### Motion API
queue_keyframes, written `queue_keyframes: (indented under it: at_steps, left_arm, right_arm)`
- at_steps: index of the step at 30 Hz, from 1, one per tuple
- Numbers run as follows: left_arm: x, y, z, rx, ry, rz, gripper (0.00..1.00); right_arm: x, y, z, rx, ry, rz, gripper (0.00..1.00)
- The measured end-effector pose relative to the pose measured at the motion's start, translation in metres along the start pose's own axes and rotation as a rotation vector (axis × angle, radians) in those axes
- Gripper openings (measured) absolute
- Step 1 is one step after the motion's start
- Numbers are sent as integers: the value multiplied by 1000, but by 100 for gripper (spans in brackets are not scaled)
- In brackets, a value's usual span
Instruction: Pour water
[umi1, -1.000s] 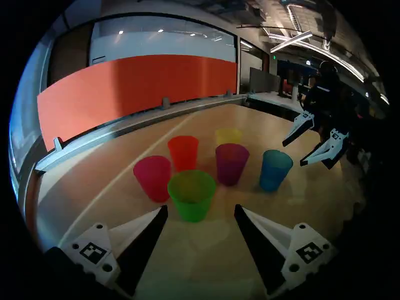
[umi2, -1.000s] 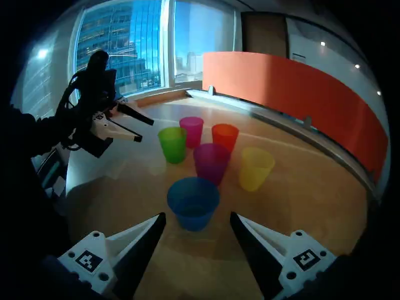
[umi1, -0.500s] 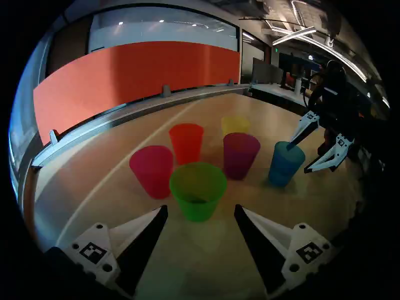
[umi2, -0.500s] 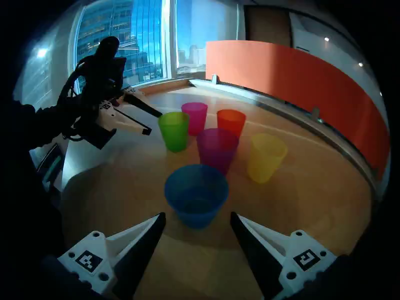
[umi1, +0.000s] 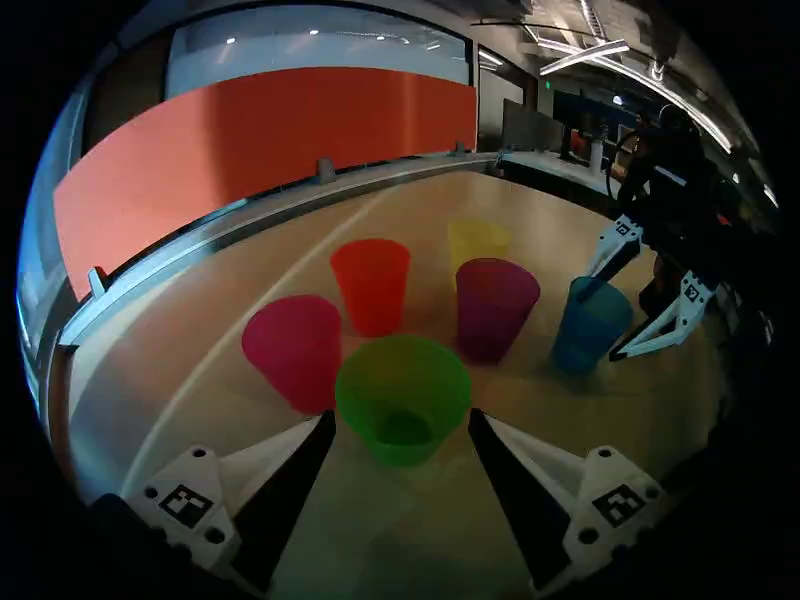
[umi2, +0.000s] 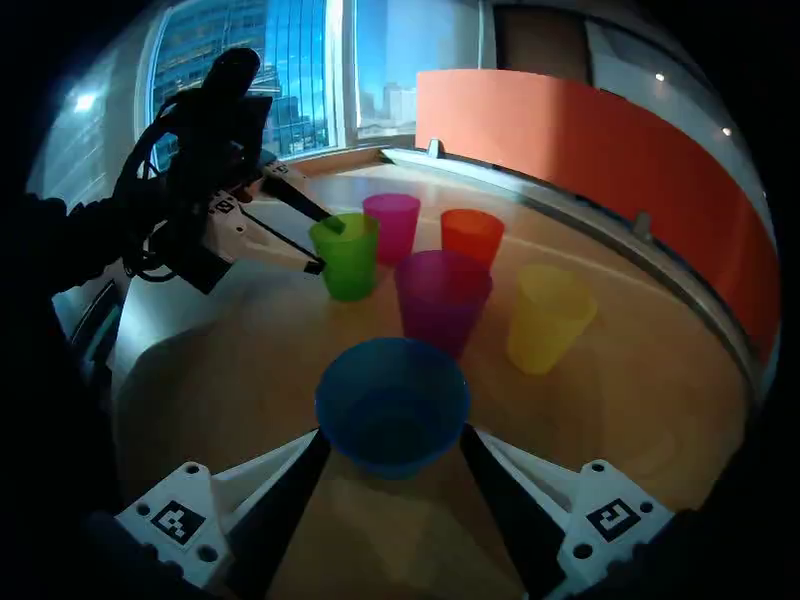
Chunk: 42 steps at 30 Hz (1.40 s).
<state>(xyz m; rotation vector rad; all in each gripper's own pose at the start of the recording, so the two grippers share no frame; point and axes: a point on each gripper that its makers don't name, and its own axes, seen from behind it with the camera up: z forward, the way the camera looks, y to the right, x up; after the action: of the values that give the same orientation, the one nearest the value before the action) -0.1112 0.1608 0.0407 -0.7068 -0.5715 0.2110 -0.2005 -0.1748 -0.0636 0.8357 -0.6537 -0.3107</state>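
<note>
Now the left tongs (umi1: 398, 414) have been brought forward until the green cup (umi1: 403, 385) stands between their spread fingers, not yet pinched. Likewise the blue cup (umi2: 392, 400) is framed by the right tongs (umi2: 392, 433), held wide. A grasp on both is judged near, pouring not begun. Water cannot be made out with certainty in either. A pink cup (umi1: 292, 350), an orange cup (umi1: 371, 285), a purple cup (umi1: 495, 305) and a yellow cup (umi1: 478, 240) are stood behind on the worktop (umi1: 180, 380).

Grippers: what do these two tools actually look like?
The left gripper and right gripper each have two white, tapering fingers with black inner faces and a square black-and-white marker on each. Black body, looping black cables; the sleeve looks dark.
</note>
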Motion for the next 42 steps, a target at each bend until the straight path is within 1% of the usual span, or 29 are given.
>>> queue_keyframes:
  at_steps: [9,12,20,22,24,26,32,36,42]
  left_arm:
    - [5,-5,12,-4,-3,-10,100]
    - [6,-4,15,-13,-4,-21,99]
    - [7,1,20,-34,-2,-27,99]
    - [8,1,21,-33,1,-32,99]
    - [10,-1,21,-29,5,-35,95]
    - [11,-2,21,-23,12,-34,88]
    - [11,-2,20,-20,13,-26,87]
    - [11,-2,20,-22,17,-28,87]
    - [19,-2,15,-26,43,-35,87]
  right_arm:
    - [6,-1,8,12,10,15,100]
    - [7,-1,9,16,10,15,100]
    - [11,-3,10,20,18,14,100]
    - [11,-3,11,21,19,13,100]
    - [12,-3,11,22,20,12,100]
    - [12,-3,11,22,20,10,100]
    - [12,-2,12,21,21,7,100]
    - [12,-2,13,18,20,2,90]
    - [11,-3,11,11,24,-23,88]
